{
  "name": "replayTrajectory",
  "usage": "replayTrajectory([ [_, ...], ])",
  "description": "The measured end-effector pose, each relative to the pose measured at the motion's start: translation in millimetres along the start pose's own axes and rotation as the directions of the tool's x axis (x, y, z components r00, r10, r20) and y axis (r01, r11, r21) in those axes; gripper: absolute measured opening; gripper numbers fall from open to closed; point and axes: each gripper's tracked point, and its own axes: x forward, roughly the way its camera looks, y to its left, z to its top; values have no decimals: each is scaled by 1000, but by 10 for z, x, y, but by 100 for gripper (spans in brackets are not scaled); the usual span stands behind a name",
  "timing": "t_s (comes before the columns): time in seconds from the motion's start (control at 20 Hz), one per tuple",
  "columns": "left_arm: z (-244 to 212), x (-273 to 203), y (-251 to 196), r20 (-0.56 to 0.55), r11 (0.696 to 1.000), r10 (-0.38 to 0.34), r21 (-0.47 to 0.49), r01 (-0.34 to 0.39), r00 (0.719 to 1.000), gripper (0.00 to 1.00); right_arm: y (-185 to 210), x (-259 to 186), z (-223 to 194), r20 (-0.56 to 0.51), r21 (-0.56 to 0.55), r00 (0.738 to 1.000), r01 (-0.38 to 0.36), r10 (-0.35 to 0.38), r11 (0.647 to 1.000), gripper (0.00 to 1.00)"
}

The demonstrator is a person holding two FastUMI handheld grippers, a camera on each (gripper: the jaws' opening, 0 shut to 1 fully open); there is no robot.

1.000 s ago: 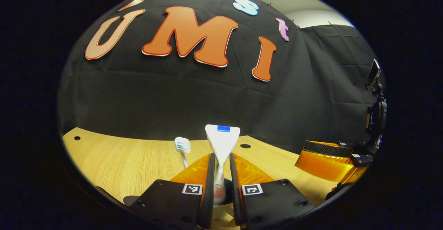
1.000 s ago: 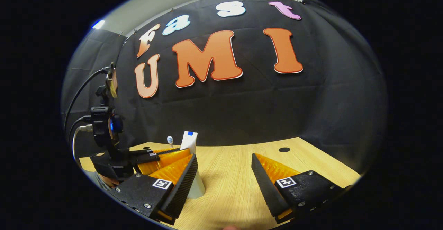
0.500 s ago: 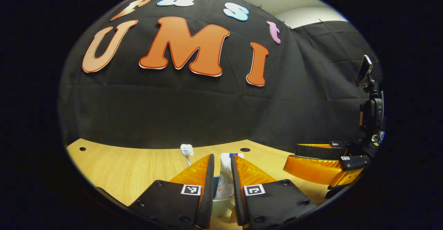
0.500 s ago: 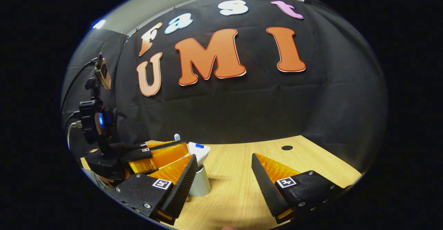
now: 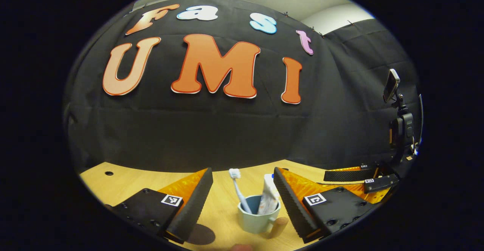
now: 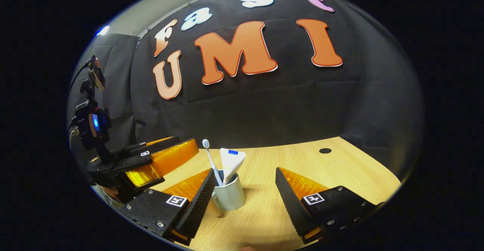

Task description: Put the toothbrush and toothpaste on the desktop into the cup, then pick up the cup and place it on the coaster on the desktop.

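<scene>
My left gripper [image 5: 242, 198] has just let go: a moment ago its fingers were pinched on the toothpaste tube, and now they stand spread wide with nothing between them but the view of the cup. The toothpaste [image 5: 269, 200] sits upright in the pale blue-green mug [image 5: 258, 219], leaning toward 1 o'clock, and the toothbrush [image 5: 239, 190] stands beside it, bristles up, leaning toward 11 o'clock. The mug rests on the wooden counter [image 5: 124, 183] with its handle at about 5 o'clock.

In the right gripper view the same mug [image 6: 228, 196] sits just beside my right gripper's [image 6: 242, 192] left finger, touching or nearly so; I cannot tell which. That gripper is also spread wide and holds nothing. My left gripper [image 6: 159, 160] shows there at 9 o'clock.

I judge the loading half done: both items are in. What remains is grasping the mug and carrying it over. A dark round patch [image 5: 200, 235] at 7 o'clock in the left gripper view may be the coaster, though I cannot be sure.
</scene>
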Motion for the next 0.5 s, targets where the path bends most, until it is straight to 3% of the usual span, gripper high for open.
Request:
replayTrajectory([
  [0.3, 129, -232, 327, 14, 996, 80, 30, -80, 997, 100, 219, 116, -47, -51, 12, 998, -33, 33, 999, 96],
  [0.5, 285, -377, 498, 66, 991, 123, 36, -125, 990, 100, 285, 187, -133, -120, -34, 993, -18, 14, 999, 96],
])
